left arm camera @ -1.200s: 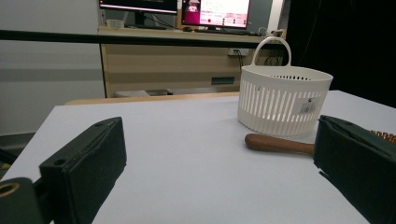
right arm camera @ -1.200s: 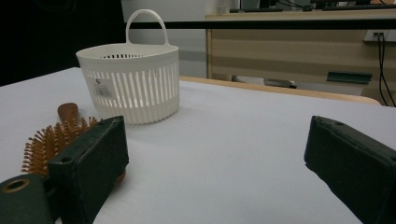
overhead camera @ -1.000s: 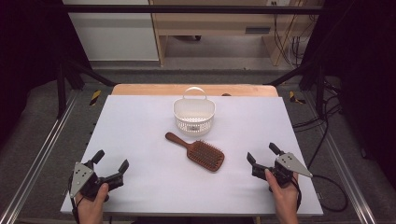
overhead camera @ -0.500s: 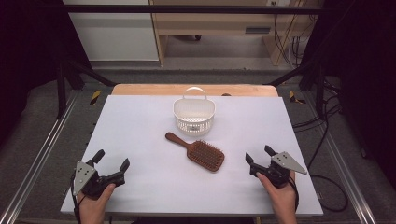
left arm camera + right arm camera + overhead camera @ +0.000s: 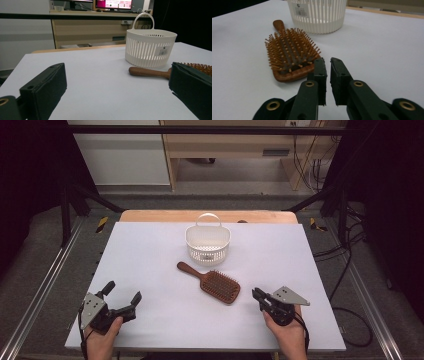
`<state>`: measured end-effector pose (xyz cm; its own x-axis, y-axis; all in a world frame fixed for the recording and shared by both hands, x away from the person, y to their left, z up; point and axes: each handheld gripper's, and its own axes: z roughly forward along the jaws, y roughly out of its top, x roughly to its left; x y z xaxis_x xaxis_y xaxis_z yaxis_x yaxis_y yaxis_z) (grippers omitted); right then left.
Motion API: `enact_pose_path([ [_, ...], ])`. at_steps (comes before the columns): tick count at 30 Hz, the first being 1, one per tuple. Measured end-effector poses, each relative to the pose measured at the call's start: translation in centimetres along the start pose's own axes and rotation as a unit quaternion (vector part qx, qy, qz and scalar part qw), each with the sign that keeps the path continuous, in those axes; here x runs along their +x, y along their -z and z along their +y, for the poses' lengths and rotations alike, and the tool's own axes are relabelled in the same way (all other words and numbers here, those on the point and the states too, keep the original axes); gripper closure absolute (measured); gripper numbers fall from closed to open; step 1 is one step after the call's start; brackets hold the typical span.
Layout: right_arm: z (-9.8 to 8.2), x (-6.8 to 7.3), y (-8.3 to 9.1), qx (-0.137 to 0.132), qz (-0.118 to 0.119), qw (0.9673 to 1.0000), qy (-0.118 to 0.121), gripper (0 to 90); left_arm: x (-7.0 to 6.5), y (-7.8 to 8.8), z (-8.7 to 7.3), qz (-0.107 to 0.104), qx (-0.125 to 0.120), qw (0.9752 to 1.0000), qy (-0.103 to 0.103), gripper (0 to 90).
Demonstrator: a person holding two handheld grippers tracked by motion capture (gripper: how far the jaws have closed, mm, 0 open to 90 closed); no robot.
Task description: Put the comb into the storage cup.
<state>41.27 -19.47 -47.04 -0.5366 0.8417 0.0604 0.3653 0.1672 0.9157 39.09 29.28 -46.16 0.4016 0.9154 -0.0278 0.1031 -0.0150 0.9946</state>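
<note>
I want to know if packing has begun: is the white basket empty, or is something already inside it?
Apparently empty. The white basket stands upright, nothing visible inside in the high view. The hairbrush lies outside it, bristles up, on the table.

The hairbrush (image 5: 150, 72) head sits mostly hidden behind the left claw (image 5: 120, 90).

A wooden paddle hairbrush (image 5: 215, 283) lies bristles up, handle toward the white slatted basket (image 5: 208, 242).
</note>
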Motion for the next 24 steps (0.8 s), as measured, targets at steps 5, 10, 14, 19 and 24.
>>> enact_pose_path([
  [5,0.4,0.9,-0.8,0.037,0.020,0.9991,-0.007,90.0,-0.1,-0.1,-0.1,0.002,0.006,1.0000,-0.004,1.9],
  [10,0.8,1.9,-1.7,0.051,0.032,0.9982,0.001,90.0,-0.1,-0.1,-0.1,0.001,0.008,1.0000,-0.003,2.0],
  [14,0.9,2.7,-2.3,0.058,0.037,0.9976,0.003,90.0,-0.3,-0.1,0.0,0.000,0.007,1.0000,-0.005,2.0],
  [19,1.1,3.5,-3.6,0.064,0.037,0.9972,0.008,90.0,-0.3,-0.2,-0.1,-0.002,0.009,0.9999,-0.008,2.1],
  [24,1.6,3.6,-4.0,0.061,0.036,0.9974,0.004,90.0,-0.3,-0.1,-0.1,-0.002,0.008,0.9999,-0.007,2.1],
])
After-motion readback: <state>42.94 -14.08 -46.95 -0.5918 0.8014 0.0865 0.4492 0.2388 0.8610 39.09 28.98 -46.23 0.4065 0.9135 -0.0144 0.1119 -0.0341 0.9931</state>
